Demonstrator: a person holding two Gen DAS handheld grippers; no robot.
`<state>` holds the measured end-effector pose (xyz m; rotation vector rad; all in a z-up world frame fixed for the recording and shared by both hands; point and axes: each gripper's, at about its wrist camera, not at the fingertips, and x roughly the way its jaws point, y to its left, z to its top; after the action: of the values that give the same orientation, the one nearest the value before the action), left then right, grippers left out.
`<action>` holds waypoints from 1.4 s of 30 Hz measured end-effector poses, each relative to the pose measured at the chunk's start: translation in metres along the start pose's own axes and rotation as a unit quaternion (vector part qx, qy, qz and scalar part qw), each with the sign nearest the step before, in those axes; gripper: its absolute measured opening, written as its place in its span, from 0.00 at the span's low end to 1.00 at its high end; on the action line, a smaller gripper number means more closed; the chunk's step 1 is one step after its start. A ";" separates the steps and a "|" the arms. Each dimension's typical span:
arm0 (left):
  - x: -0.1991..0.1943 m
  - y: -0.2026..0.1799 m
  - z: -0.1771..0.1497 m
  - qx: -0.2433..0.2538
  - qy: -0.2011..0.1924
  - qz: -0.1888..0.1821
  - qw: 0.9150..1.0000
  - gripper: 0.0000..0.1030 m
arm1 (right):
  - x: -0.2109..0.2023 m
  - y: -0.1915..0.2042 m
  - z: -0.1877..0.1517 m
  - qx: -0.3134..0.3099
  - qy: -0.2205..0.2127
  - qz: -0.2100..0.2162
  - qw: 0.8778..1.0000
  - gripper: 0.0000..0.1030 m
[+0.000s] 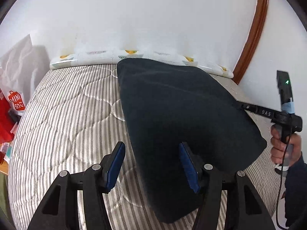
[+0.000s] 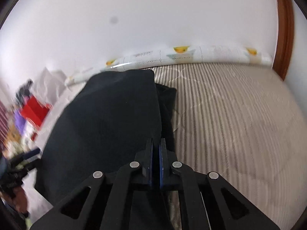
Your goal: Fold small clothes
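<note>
While your right gripper (image 2: 156,143) has its blue pads pressed together on the edge of the dark cloth (image 1: 182,115), your left gripper (image 1: 151,163) stands with its jaws parted to a middling width, the pads clear of the fabric. In the left wrist view the cloth spreads ahead of that left tool and to its right, stretched out as a broad dark sheet above the striped quilt (image 1: 67,115); the right-hand pad of the left gripper sits in front of the cloth's near part, and the left-hand pad is over bare quilt. I cannot tell whether that right-hand pad touches the fabric.

Off to the right of the left tool, your right hand (image 1: 284,145) grips the handle of the other gripper, whose long fingers reach in to the cloth's side edge.

From the right wrist view, the cloth runs forward and leftward from the closed jaws, with a second dark layer bunched just to the right of the main fold. Striped quilt lies open to the right of the tool. Beyond the cloth, a white patterned pillow (image 2: 182,55) lies along the wall. Far to the left sits a red bag (image 1: 16,103).
</note>
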<state>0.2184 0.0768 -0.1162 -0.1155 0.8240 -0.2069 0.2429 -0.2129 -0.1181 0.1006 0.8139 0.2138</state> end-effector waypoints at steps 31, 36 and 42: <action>0.013 0.014 0.013 -0.014 0.004 0.006 1.000 0.58 | 0.053 -0.007 0.083 0.037 0.018 0.023 0.999 0.40; 0.008 0.011 0.004 -0.016 0.005 -0.001 1.000 0.58 | 0.040 -0.014 0.046 0.073 0.038 0.063 0.995 0.44; 0.005 0.005 -0.001 -0.010 0.002 0.022 1.000 0.58 | 0.051 -0.013 0.043 0.070 0.043 0.087 0.993 0.04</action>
<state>0.2218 0.0804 -0.1208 -0.1147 0.8321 -0.1578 0.3098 -0.2144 -0.1272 0.2970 0.9068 0.3269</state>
